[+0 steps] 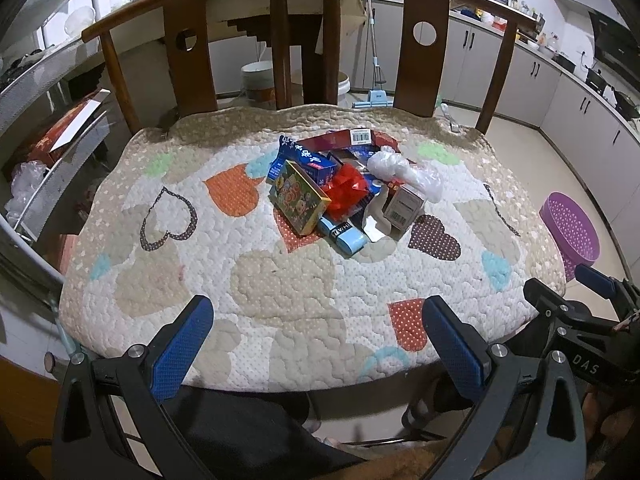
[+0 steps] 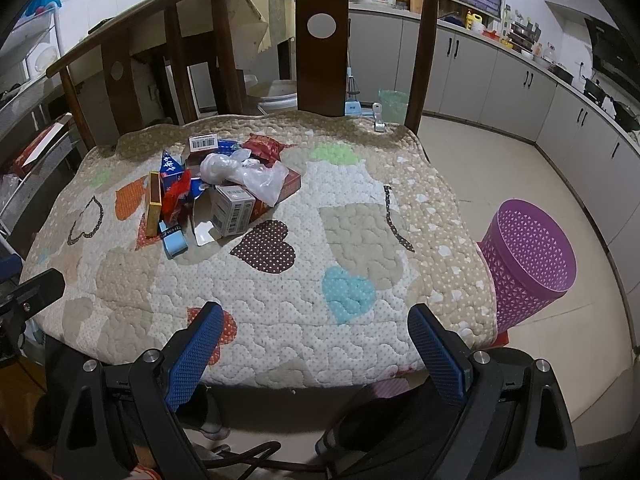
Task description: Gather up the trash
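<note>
Both tools, left tool (image 1: pixel 318 344) and right tool (image 2: pixel 316 348), gape wide, empty; trash pile (image 1: pixel 340 188) on quilt (image 1: pixel 280 280); purple bin (image 2: pixel 528 260) beside it, contents unseen.

lower boxes (image 1: pixel 362 140) buried under trash pile, purple bin (image 1: pixel 570 228) partly behind quilt edge

a quilted heart-patterned cushion (image 1: pixel 280 280) on the wooden bench (image 1: pixel 416 36) carries a trash pile (image 1: pixel 340 188) near the backrest.

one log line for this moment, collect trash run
stage: not started | left hand-held gripper: open, empty | right hand-held gripper: open, empty | trash pile: on quilted cushion | purple bin: on floor, right of cushion
</note>
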The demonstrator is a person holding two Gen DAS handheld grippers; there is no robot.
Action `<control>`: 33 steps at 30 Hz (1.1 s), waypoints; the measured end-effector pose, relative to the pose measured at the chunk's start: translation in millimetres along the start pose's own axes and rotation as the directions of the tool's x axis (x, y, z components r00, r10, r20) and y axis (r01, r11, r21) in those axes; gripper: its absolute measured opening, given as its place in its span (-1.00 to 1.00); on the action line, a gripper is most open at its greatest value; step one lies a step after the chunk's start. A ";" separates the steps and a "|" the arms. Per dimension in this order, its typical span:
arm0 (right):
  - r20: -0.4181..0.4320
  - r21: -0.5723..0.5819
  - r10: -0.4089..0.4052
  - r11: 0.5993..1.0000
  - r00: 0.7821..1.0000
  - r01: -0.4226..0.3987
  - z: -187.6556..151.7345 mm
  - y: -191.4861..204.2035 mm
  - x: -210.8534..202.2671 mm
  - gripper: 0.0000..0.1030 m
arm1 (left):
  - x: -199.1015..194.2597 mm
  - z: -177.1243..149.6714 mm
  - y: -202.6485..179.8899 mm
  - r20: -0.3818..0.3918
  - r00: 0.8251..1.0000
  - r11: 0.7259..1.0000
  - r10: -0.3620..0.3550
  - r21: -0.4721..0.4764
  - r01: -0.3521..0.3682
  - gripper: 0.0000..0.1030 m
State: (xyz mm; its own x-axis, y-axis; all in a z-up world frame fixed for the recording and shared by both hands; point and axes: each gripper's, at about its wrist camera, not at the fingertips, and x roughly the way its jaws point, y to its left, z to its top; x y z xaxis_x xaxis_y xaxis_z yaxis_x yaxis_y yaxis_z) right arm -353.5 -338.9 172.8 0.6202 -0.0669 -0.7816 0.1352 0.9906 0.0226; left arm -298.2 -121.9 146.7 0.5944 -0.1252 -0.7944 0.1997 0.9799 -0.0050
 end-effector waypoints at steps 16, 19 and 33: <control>-0.028 0.032 0.014 0.999 1.000 -0.013 -4.4 -6.7 8.6 0.85 | 14.8 -2.9 1.7 -0.058 0.998 1.000 -0.006 -0.019 0.005 1.00; -0.028 0.038 0.016 0.999 0.999 -0.015 -4.7 -8.1 9.3 0.85 | 15.5 -2.5 0.0 -0.064 0.998 1.000 -0.004 -0.015 0.003 1.00; -0.059 0.076 0.026 0.997 0.998 -0.021 -9.6 -18.2 19.9 0.85 | 29.0 -2.9 2.5 -0.108 0.994 1.000 -0.006 -0.030 0.003 1.00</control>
State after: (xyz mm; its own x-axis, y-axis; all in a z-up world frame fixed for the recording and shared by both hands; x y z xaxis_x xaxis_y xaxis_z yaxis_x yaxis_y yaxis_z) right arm -351.0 -357.1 150.9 0.5770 -0.0341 -0.8161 0.1801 0.9799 0.0864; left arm -282.7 -122.6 122.0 0.5058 -0.1139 -0.8551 0.1784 0.9836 -0.0255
